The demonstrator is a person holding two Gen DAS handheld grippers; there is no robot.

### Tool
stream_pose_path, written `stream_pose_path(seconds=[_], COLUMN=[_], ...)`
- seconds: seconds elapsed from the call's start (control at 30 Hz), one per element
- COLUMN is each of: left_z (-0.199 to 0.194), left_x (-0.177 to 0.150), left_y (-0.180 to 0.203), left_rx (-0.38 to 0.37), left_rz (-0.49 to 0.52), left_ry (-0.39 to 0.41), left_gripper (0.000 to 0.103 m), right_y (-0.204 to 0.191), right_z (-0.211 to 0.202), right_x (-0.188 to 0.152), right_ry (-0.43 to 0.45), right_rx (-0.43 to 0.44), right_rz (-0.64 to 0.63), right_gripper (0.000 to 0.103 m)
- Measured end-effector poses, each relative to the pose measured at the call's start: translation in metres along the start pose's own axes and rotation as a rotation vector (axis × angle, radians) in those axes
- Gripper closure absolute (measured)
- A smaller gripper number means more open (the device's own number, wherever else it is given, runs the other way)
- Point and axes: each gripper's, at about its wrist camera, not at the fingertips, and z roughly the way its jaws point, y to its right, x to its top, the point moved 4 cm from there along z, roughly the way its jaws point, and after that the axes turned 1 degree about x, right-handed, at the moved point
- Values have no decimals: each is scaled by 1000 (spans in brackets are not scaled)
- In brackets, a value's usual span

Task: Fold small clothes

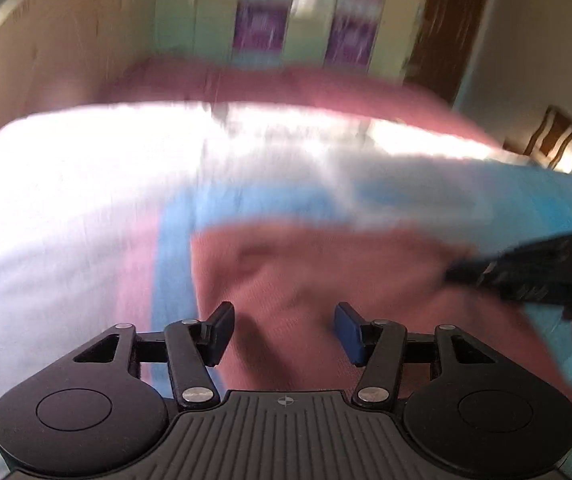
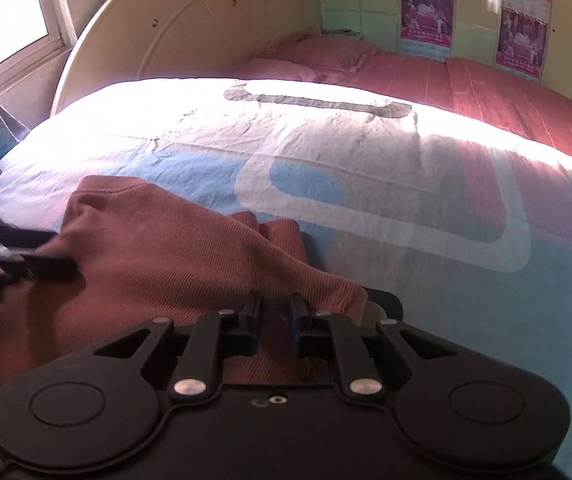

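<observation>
Garment (image 2: 157,264), a small reddish-brown ribbed piece, is seen lying rumpled on the bedsheet (image 2: 466,292); no neat fold is made yet, so the task is judged early, w/ most folding left. Right claw (image 2: 275,316) is nearly closed w/ garment cloth between its pads, at the garment's near right edge. Left claw (image 1: 283,328) is held half open above the garment, gripping nothing. Left wrist view is badly blurred; only the right wrist view shows, beyond the garment, pillow (image 2: 286,70) & headboard (image 2: 189,28).
</observation>
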Motion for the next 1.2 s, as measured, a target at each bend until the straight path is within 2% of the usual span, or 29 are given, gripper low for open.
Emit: stream_pose_path(seconds=[0.03,0.07,0.17,0.2,0.27,0.37,0.53,0.63,0.7,0.83,0.93,1.07,1.2], left_z=[-7,-6,16,26,31,29,19,9,1,-4,-1,-15,-38], left_x=[5,7,-2,-10,-20,-17,-20,-20,-19,-23,-27,-27,-42], left_y=[5,10,21,20,16,17,24,25,25,25,26,29,38], left_rx=[-31,-51,-67,-42,-41,-33,19,36,47,61,75,88,56], left_rz=[4,8,46,56,33,6,50,40,33,29,38,33,43], left_ry=[34,24,-61,-90,-67,-62,-51,-32,-17,-29,-40,-31,-23], left_gripper=[48,48,48,49,49,49,48,48,48,48,48,48,48], right_y=[-1,-1,3,5,7,11,16,13,8,-6,-10,-13,-19], right_z=[-4,-9,-5,-2,0,-2,-8,-16,-27,-41,-24,-30,-56], right_x=[2,3,1,-2,-7,-7,-11,-13,-12,-15,-28,-30,-34], right_ry=[7,22,15,4,7,-3,-25,-35,-5,18,-53,-37,3], right_rx=[-6,-7,-20,-28,-33,-34,-44,-52,-52,-17,-40,-45,-27], right_rz=[4,14,44,51,50,53,40,38,34,18,-23,-20,-51], right_gripper=[92,92,96,98,100,100,100,97,83,84,88,87,84])
